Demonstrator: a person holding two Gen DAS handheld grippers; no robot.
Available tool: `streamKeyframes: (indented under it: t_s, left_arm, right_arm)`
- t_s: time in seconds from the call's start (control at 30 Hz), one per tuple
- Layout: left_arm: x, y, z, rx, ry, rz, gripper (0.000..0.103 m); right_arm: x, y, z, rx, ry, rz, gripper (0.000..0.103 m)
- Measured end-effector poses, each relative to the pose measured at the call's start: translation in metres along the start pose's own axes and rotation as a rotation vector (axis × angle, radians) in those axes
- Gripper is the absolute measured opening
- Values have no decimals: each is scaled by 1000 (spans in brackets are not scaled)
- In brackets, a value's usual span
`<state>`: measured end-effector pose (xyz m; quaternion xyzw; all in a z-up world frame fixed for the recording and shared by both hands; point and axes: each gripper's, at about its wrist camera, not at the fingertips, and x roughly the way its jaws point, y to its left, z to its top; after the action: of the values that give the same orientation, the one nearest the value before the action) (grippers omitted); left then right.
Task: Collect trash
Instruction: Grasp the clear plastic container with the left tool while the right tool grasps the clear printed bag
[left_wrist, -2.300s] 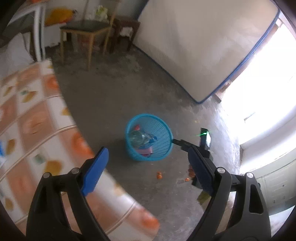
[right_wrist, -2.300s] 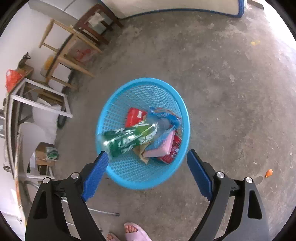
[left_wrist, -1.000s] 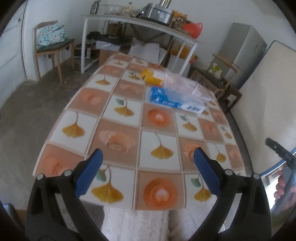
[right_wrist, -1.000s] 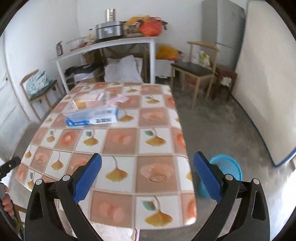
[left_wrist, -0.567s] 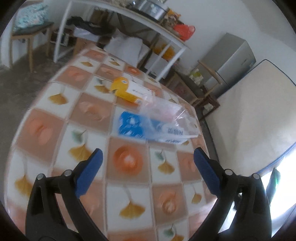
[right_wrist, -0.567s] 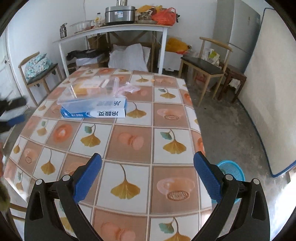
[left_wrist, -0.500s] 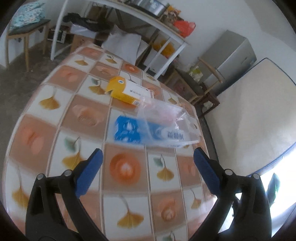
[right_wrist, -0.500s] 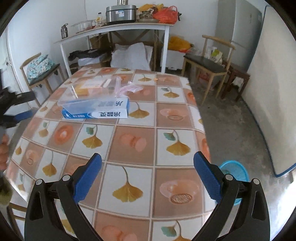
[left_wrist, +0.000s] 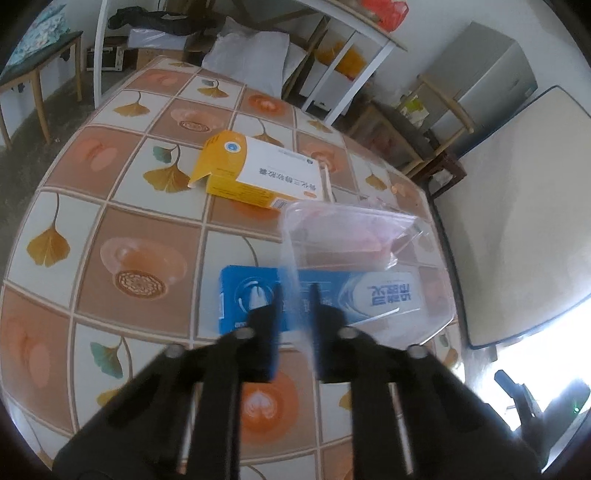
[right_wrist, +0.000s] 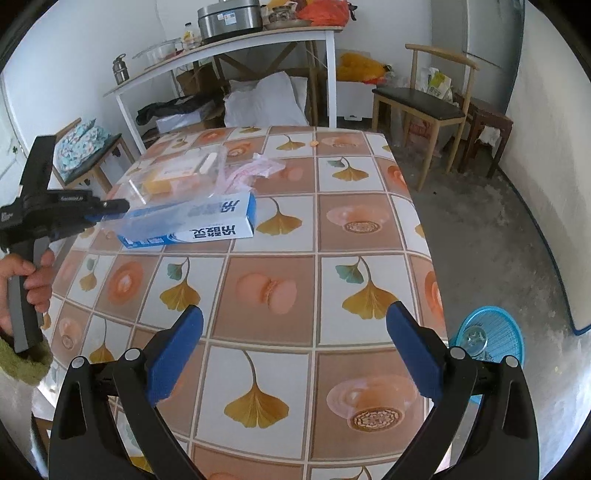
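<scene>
The left hand-held gripper has just been closing, and its two black jaws now pinch the near edge of a clear plastic bag. The bag lies on top of a blue box on the bench, which is covered in a checked cloth printed with ginkgo leaves and orange cakes. Something pink shows faintly through the plastic, though what it is cannot be told. Farther back on the bench, just beyond the bag, lies a yellow and white carton with one end flap open.

In the right wrist view the left hand-held gripper comes in from the left side, held by a hand with a green sleeve cuff, and its tips meet the left end of the clear plastic bag over the blue box. A crumpled pink wrapper lies just right of the bag.

The right hand-held gripper hangs over the near part of the bench with its blue pads wide apart and nothing between them. On the floor to the right of the bench stands a blue basket with a clear bottle visible inside. A wooden chair stands by the far wall.
</scene>
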<state>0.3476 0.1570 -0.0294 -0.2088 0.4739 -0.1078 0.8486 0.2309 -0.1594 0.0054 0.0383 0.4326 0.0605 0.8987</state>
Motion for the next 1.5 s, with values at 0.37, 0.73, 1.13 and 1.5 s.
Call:
streamKeyframes:
  t_s: [0.37, 0.73, 1.13, 1.5]
  left_arm:
    - [-55, 15, -42, -21, -13, -100, 2]
    - [-91, 60, -113, -13, 78, -80, 2]
    - [-84, 66, -122, 28, 91, -22, 3]
    - [-80, 58, -125, 53, 99, -23, 3]
  right_arm:
    - [-13, -10, 1, 42, -21, 38, 87]
    - [-1, -9, 36, 108, 12, 247, 85]
    - [134, 35, 145, 144, 213, 316, 85]
    - [227, 48, 167, 175, 355, 215, 66]
